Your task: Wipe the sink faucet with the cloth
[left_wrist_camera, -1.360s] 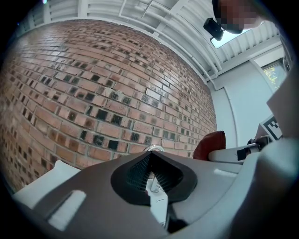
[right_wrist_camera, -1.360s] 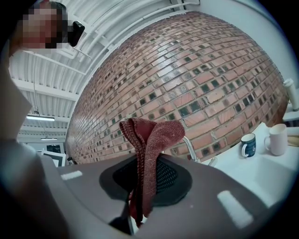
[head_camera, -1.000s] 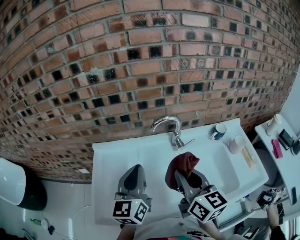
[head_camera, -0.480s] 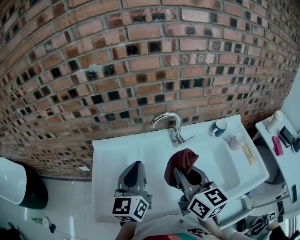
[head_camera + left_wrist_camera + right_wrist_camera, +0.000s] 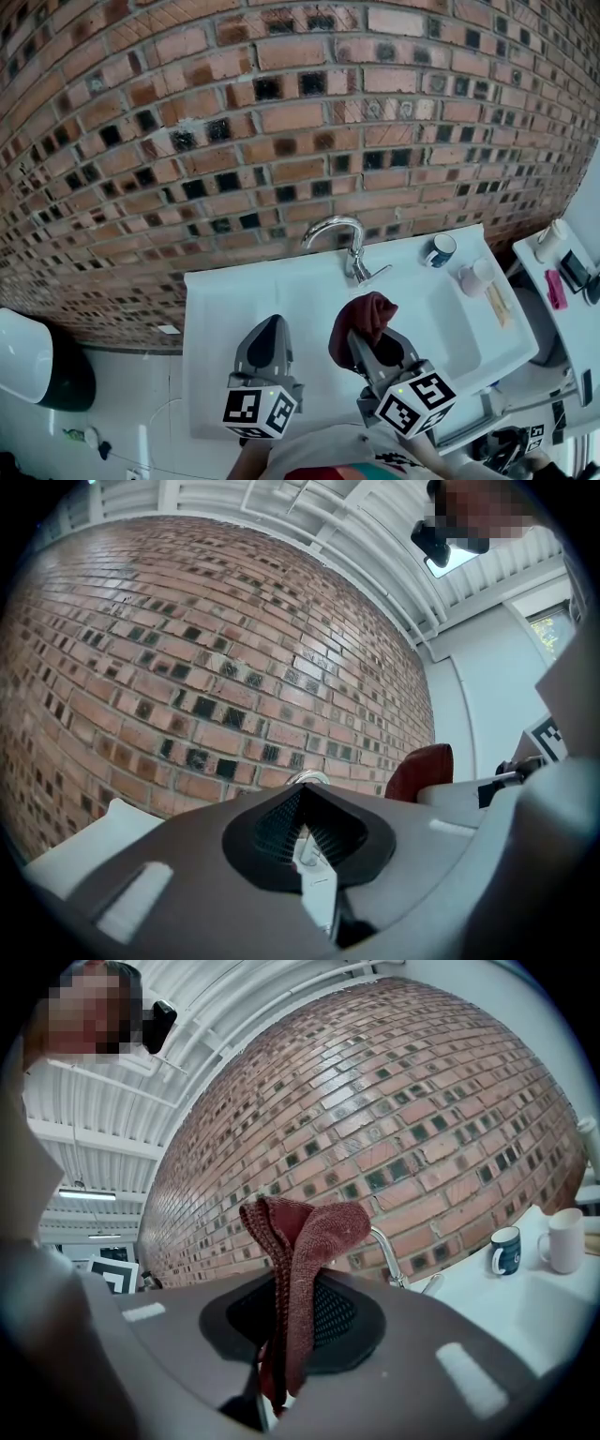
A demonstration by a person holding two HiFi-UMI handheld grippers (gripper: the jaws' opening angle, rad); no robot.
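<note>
A chrome curved faucet (image 5: 339, 236) stands at the back of a white sink (image 5: 469, 347) against a brick wall. My right gripper (image 5: 361, 339) is shut on a dark red cloth (image 5: 363, 321), held above the basin just in front of the faucet; in the right gripper view the cloth (image 5: 298, 1269) stands up between the jaws with the faucet (image 5: 386, 1256) behind it. My left gripper (image 5: 265, 342) hangs over the sink's left side, shut with nothing in it; the faucet top (image 5: 307, 778) peeks over its jaws.
A dark blue mug (image 5: 438, 251) and a white cup (image 5: 473, 277) stand on the sink's right rim, with a wooden item (image 5: 496, 307) beside them. A side table (image 5: 586, 323) at the right holds a bottle (image 5: 548, 246) and small items. A white bin (image 5: 23, 356) sits at the left.
The view has shifted slightly; both grippers hold nearly the same place, with the cloth still in the right one. A hand at the lower right has dropped out of sight.
</note>
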